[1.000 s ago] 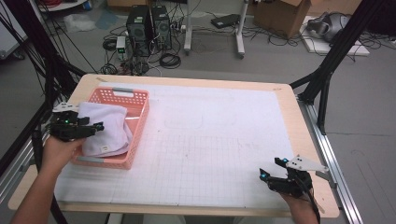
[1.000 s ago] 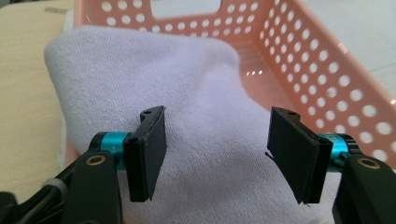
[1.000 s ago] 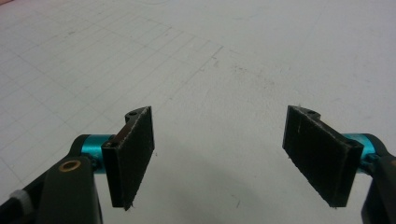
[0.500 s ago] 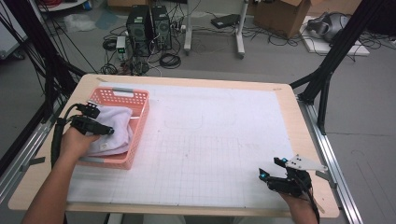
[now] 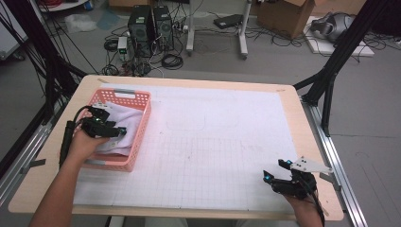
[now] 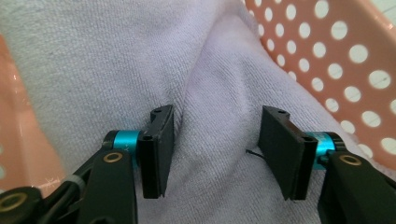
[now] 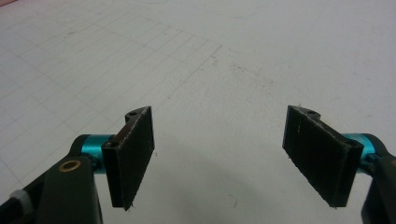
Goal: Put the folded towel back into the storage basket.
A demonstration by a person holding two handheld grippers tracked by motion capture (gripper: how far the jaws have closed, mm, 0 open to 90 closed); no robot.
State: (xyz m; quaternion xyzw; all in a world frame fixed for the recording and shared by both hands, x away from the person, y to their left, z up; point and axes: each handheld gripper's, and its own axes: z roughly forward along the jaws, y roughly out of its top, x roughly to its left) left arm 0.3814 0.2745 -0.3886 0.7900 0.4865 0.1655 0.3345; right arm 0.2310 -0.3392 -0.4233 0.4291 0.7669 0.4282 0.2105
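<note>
Pale lilac terry towel [image 6: 219, 93] sits bunched in the salmon-pink perforated plastic basket [image 5: 137, 142] at the table's left edge. I've got my left gripper [image 6: 216, 156] down in it, jaws just closing in on a raised fold between them, pads not yet pressing. My right gripper [image 7: 229, 158] rests wide open, holding nothing, above the white gridded mat [image 5: 227, 142]. I can't read any writing anywhere.

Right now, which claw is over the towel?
The left claw, down in the pink basket with a towel fold between its closing jaws. The right claw hangs open over the bare mat.
</note>
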